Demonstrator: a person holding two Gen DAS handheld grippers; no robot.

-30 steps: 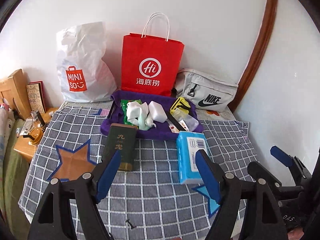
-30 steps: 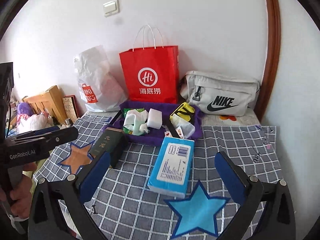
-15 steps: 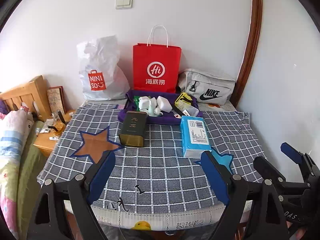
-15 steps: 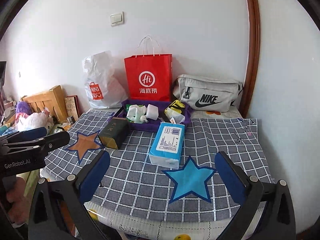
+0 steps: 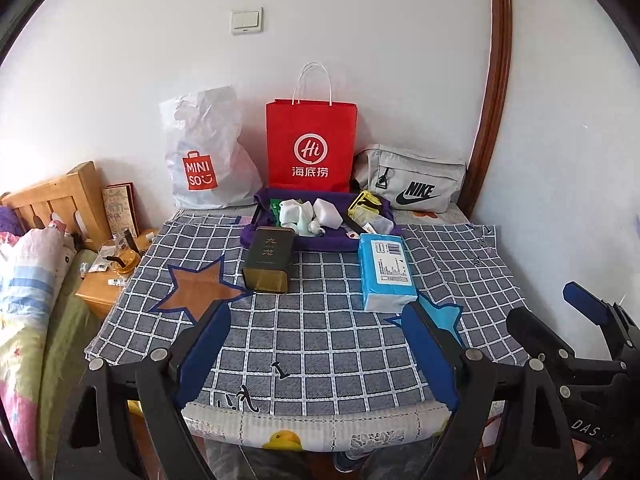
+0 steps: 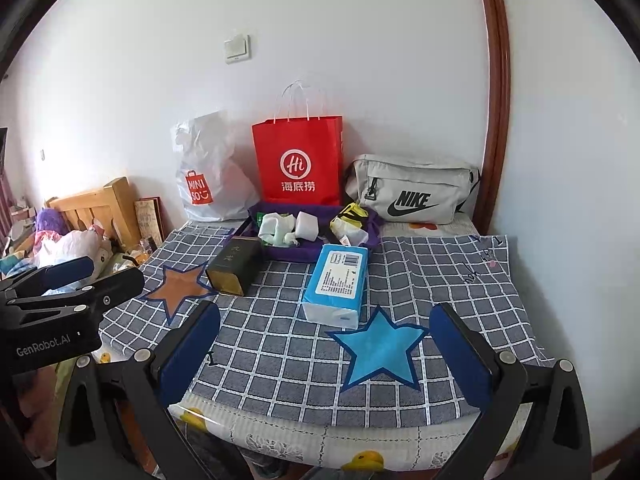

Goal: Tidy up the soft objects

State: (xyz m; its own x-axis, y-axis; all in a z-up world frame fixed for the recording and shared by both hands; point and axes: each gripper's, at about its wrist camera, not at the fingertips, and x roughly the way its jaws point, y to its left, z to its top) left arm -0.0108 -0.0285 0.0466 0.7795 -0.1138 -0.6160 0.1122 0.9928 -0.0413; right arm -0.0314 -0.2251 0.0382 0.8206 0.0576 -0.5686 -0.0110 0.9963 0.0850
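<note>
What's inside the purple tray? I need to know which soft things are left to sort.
In the purple tray: crumpled white cloths, a white pack, a green packet and yellow packets. Anything beneath them is hidden.

tray (image 5: pixel 280 242) contents too small, unclear

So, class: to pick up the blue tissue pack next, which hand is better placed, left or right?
Probably right. The blue tissue pack lies nearly centred ahead of the open right tool; for the open left tool it sits off to its right side.
</note>
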